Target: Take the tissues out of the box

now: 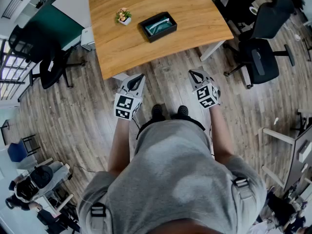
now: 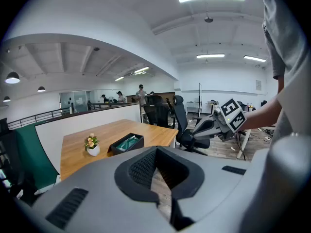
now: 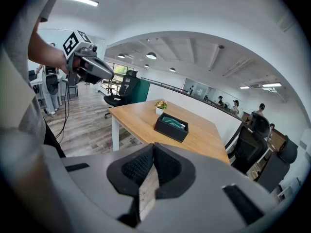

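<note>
Left hand-held gripper [image 1: 140,77] and right hand-held gripper [image 1: 192,73]: closed, empty, short of the near edge of the light wooden bench [image 1: 195,13]. Black rectangular tissue box [image 1: 157,26] sits mid-bench. Advise stepping closer and opening one before reaching.

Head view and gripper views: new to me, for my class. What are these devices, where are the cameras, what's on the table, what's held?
No robot: a person holds a two-jaw tool in each hand, the left gripper and right gripper. The head view looks down from the person's head; each gripper view looks along its own jaws. On the table stand a box of tissues and a flower pot. Both grippers are shut, empty, short of the table.
</note>
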`<act>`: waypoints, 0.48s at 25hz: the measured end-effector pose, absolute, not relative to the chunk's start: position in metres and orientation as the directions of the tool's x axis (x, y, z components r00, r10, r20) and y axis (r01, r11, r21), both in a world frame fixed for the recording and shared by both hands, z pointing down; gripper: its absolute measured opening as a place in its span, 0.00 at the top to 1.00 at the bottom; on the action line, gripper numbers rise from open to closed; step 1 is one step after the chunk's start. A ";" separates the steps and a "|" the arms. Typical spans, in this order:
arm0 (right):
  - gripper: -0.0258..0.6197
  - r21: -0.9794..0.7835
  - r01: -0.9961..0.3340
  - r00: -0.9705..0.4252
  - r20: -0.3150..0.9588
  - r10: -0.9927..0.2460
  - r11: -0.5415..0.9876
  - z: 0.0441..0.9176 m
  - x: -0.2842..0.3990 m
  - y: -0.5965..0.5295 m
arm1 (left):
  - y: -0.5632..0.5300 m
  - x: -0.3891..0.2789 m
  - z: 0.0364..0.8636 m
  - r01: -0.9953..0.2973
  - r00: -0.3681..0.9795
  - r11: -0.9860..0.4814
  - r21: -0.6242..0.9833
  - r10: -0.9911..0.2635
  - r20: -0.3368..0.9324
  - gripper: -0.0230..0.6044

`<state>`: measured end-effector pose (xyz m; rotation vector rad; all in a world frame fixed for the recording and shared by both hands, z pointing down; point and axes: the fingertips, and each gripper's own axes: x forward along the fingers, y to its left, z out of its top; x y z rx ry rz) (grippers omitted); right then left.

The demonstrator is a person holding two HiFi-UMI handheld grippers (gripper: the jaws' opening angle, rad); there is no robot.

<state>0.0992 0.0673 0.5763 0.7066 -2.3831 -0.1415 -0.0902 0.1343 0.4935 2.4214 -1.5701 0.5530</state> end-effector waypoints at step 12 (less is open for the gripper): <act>0.95 0.284 -0.526 -0.595 0.550 -0.586 0.802 0.571 0.062 0.076 | 0.133 -0.129 0.505 -0.865 0.455 -0.502 -0.013 -0.793 0.405 0.93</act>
